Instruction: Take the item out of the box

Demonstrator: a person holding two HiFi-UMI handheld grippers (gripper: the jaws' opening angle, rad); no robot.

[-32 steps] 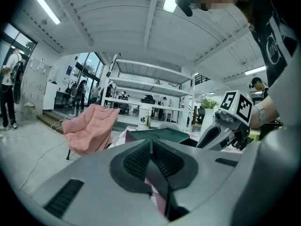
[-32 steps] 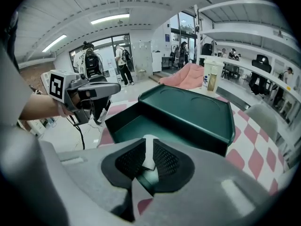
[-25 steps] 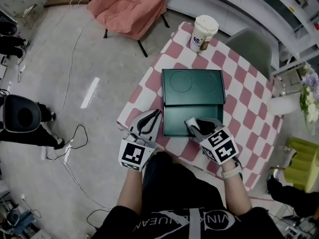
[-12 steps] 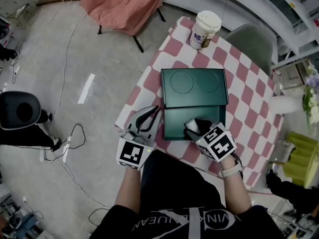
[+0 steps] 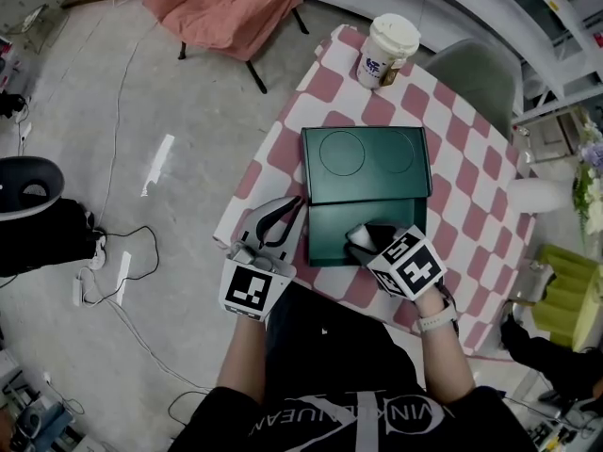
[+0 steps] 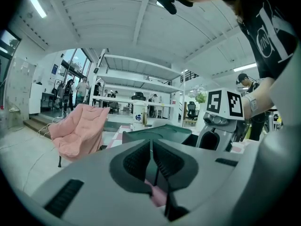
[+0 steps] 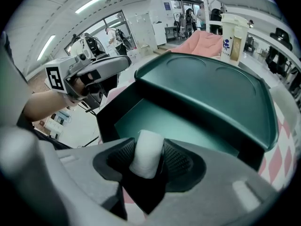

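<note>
A white roll (image 7: 146, 153) is flanked by the just-opened jaws of the right claw (image 5: 362, 236) over the green box (image 5: 330, 241); the left claw (image 5: 294, 205) is closed.

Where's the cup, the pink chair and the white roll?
Cup (image 5: 392, 34), head view, on its lid.
Pink chair (image 5: 226, 3), head view, on its cushion.
White roll (image 7: 146, 155), right gripper view, on its side.

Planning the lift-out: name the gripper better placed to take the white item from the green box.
Right. The right gripper is over the open green box, its jaws just opened with the white item between them. The left gripper is shut, outside the box.
</note>
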